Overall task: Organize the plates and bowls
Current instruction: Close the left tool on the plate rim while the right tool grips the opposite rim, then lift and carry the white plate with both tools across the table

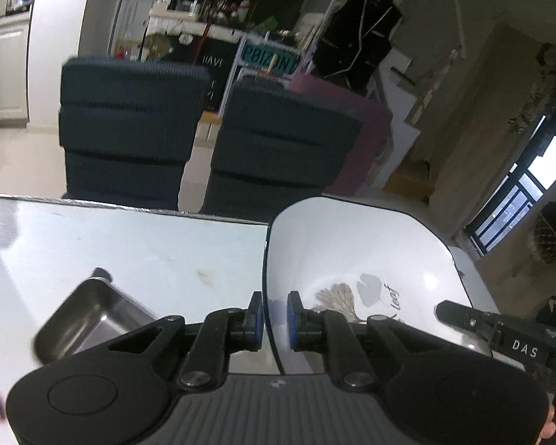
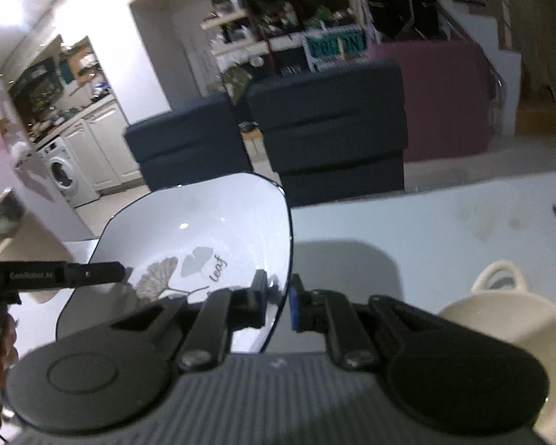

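A white squarish plate (image 1: 356, 252) with a dark rim and a leaf print is lifted above the white table (image 1: 148, 252). My left gripper (image 1: 274, 320) is shut on its left rim, one pad on each face. In the right wrist view the same plate (image 2: 204, 230) hangs in the air, and my right gripper (image 2: 280, 302) is shut on its right rim. The other gripper's black finger shows at the plate's far edge in each view.
A steel rectangular container (image 1: 89, 319) lies on the table at the lower left. A cream bowl with handles (image 2: 500, 304) stands at the right of the table. Two dark chairs (image 1: 129, 129) stand behind the table's far edge.
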The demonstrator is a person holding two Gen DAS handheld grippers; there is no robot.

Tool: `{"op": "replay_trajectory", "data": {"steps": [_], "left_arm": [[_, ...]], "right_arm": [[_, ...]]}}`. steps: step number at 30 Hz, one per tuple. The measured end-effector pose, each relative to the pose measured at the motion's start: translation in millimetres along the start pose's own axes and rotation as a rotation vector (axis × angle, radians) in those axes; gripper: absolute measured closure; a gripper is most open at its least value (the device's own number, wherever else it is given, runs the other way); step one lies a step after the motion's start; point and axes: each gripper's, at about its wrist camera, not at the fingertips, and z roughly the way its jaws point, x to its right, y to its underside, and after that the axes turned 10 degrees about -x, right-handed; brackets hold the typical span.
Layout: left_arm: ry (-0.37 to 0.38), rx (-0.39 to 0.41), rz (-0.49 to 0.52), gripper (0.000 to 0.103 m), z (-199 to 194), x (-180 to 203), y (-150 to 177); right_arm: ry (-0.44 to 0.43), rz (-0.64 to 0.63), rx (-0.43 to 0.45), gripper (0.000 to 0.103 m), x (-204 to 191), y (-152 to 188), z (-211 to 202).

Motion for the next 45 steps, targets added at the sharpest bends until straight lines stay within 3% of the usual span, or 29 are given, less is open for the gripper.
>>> {"op": "replay_trajectory", "data": {"steps": [9, 18, 25, 29, 33, 39, 45], "left_arm": [[-0.016, 0.037, 0.034, 0.09, -95, 33, 69], [-0.012, 0.028, -0.003, 0.091, -134, 53, 154], [0.004, -0.007, -0.001, 0.091, -124, 57, 205], [0.01, -0.055, -0.021, 0.091, -108, 55, 228], [0.018, -0.11, -0.052, 0.09, -88, 50, 249], [0.059, -0.169, -0.149, 0.09, -60, 29, 267], [0.037, -0.204, -0.189, 0.089, -44, 16, 271]], "right_arm": [[-0.041, -0.015, 0.045, 0.089, -19, 37, -91], [-0.06, -0.006, -0.003, 0.089, -18, 91, -134], [-0.032, 0.025, -0.074, 0.089, -22, 122, -137], [-0.022, 0.057, -0.137, 0.089, -21, 148, -135], [0.018, 0.044, -0.194, 0.089, -19, 152, -122], [0.068, 0.012, -0.282, 0.089, -31, 157, -99], [0.078, -0.027, -0.351, 0.089, -40, 175, -82]]}}
